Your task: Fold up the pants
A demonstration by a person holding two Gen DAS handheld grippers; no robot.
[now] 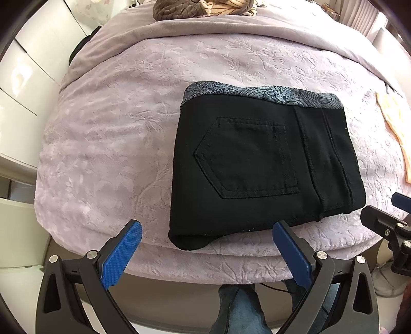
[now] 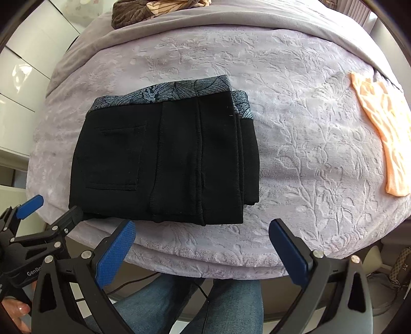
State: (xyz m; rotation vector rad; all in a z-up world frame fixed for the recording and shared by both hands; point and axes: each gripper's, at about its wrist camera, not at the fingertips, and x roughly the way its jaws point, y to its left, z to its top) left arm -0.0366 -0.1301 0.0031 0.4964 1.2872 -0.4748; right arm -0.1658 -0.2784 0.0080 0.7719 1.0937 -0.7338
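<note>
Both grippers nearest: left gripper (image 1: pixel 206 246) and right gripper (image 2: pixel 201 242), fingers spread wide, holding nothing, hovering off the near edge of the bed (image 2: pixel 295 144); pants (image 1: pixel 257 164) lie on it as a compact folded stack, waistband far side; folding looks complete; next move, if any, only squaring edges or withdrawing

Folded pants (image 1: pixel 259 164) lie on the bed blanket (image 1: pixel 115 133), near its front edge, waistband on the far side, back pocket (image 1: pixel 246 156) facing up toward the left. Left gripper (image 1: pixel 206 235) in front of the pants, at the bed edge, jaws spread, not touching them. Right gripper (image 2: pixel 201 232) just right of it, jaws spread. Shirt (image 2: pixel 382 133) on the blanket's right, well apart from the pants. Pillow (image 1: pixel 203 9) behind, at the far end.
</note>
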